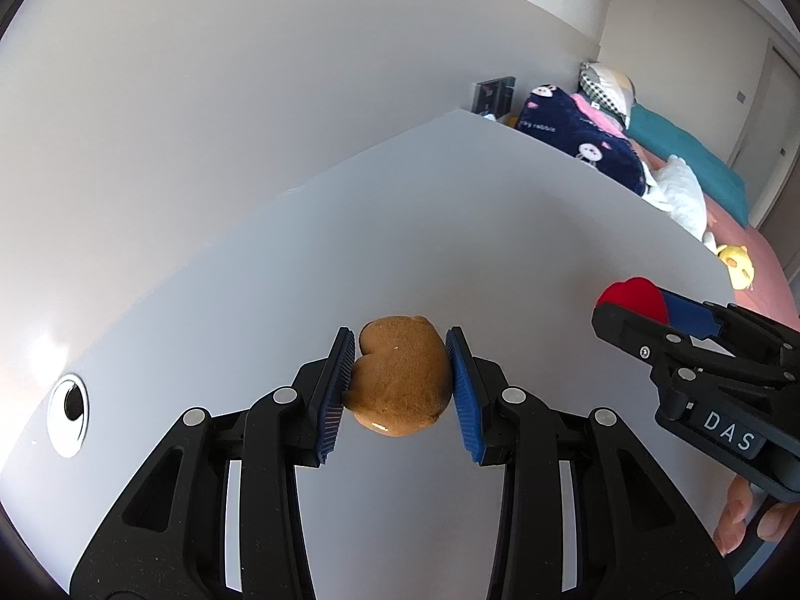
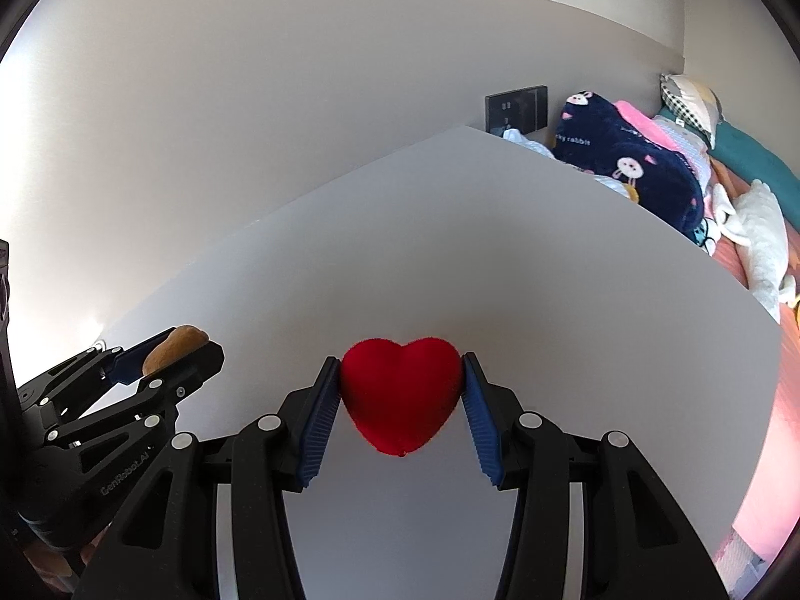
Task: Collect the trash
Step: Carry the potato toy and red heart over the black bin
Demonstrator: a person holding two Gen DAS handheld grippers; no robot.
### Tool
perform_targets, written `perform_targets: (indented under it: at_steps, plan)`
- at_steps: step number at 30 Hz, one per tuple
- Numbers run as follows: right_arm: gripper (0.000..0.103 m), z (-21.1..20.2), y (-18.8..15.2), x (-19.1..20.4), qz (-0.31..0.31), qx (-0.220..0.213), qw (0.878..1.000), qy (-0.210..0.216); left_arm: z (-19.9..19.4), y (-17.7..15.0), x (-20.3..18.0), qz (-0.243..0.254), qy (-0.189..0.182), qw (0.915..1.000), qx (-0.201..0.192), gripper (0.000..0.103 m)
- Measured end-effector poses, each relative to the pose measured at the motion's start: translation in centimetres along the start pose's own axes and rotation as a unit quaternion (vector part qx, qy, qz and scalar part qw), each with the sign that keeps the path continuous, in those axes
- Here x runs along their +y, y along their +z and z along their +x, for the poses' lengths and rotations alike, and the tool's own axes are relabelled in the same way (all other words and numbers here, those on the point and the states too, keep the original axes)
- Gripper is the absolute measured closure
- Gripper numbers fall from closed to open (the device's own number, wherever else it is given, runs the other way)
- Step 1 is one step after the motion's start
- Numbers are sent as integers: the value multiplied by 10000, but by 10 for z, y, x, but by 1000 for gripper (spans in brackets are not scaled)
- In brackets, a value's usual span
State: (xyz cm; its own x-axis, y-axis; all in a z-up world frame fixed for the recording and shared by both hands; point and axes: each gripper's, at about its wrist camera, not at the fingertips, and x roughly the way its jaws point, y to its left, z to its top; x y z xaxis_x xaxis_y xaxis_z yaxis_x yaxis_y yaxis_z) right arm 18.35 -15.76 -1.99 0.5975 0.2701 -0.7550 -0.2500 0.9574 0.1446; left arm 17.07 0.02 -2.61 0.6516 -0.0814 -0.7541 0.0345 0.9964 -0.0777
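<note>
Left gripper [image 1: 400, 380] jaws clamped on brown heart [image 1: 400, 385]; right gripper [image 2: 400, 390] jaws clamped on red heart [image 2: 400, 390], above white desk [image 1: 450, 230].

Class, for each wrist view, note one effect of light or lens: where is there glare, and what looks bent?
Left wrist view: bright glare washes the white table at far left beside the round cable hole, and a small highlight shines on the brown heart. Right wrist view: the fisheye bows the table's far edge, and black vignetting rings the corners.
</note>
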Motion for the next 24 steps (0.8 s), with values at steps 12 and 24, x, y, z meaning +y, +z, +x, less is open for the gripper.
perform_targets:
  at_steps: [12, 24]
  plan:
    - [53, -42, -20, -14, 140, -146, 9998, -94, -31, -16, -28, 185, -143, 9997, -78, 66]
    - [53, -94, -49, -28, 292, -355, 9987, -231, -63, -33, -62, 453, -314, 9983, -198, 66]
